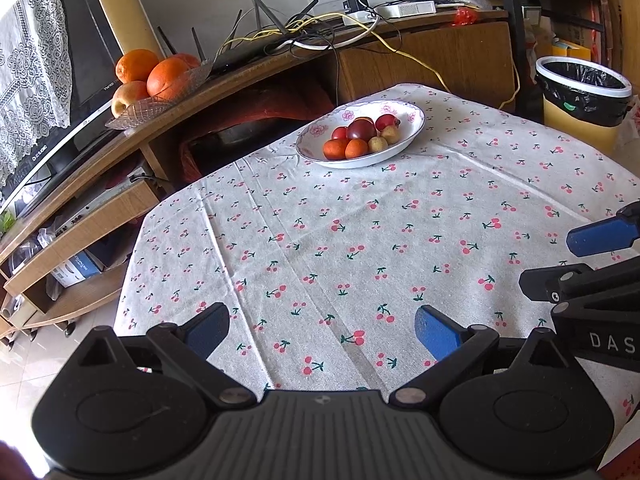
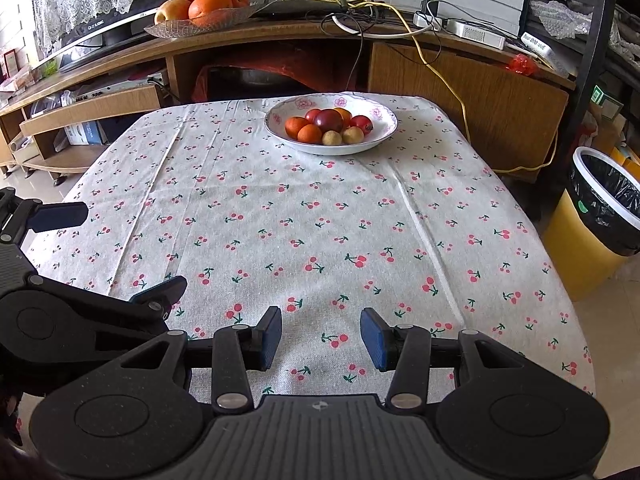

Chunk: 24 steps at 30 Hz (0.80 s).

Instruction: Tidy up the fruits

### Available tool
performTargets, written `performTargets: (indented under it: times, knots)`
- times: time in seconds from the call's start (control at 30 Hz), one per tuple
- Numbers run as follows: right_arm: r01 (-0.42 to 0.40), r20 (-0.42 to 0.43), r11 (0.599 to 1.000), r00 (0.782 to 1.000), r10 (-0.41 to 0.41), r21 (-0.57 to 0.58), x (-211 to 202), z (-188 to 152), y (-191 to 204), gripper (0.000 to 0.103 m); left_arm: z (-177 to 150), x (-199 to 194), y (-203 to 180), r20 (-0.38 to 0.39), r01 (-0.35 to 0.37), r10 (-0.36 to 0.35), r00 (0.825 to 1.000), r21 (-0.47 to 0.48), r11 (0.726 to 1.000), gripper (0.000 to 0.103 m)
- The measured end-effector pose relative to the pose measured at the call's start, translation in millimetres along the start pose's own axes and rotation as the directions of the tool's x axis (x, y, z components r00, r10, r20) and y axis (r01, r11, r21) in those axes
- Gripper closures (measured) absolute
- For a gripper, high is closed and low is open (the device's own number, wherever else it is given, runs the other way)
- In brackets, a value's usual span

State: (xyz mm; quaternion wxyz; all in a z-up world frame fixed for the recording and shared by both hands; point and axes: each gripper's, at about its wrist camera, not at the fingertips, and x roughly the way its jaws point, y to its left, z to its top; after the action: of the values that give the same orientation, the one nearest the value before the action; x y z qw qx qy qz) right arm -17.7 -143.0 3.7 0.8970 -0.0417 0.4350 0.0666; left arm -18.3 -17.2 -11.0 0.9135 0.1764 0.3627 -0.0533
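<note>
Cherry-print cloth (image 2: 320, 220) covers the worktop of a lived-in room, where a low wooden media unit (image 2: 460, 68) runs along the far wall under a tangle of cables and a router (image 2: 304, 6). At the far edge of the worktop sits a white floral-rimmed bowl (image 2: 384, 136), holding the small fruits (image 2: 328, 124): several red-orange ones, a dark red one at the centre and two small yellowish ones at the near side. On the media unit behind, well apart from the bowl, a glass dish (image 2: 172, 30) carries large oranges (image 2: 210, 4) and a paler fruit, beside a television (image 1: 84, 64) draped with lace. To the right of the worktop stands a yellow bin (image 2: 588, 240) lined with a black bag. Both hand-held tools hover over the near part of the cloth, well short of the bowl. In the left wrist view the left gripper (image 1: 322, 330) has its blue-padded jaws spread wide with nothing between them, and the right gripper (image 1: 576, 260) enters from the right edge, jaws also parted. In the right wrist view the right gripper (image 2: 320, 338) shows its jaws apart and empty over the cloth, with the left gripper (image 2: 124, 248) just beside it at the left.
</note>
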Motion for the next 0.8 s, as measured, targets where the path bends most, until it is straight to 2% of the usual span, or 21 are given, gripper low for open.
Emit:
performTargets:
  times: [0.8]
  knots:
    - [-0.002,-0.015,1.0,1.0,0.002,0.0,3.8,-1.7,0.9,0.062,-2.1,2.6,0.0,0.004,-0.008,0.009,1.0,-0.005,1.0,0.0]
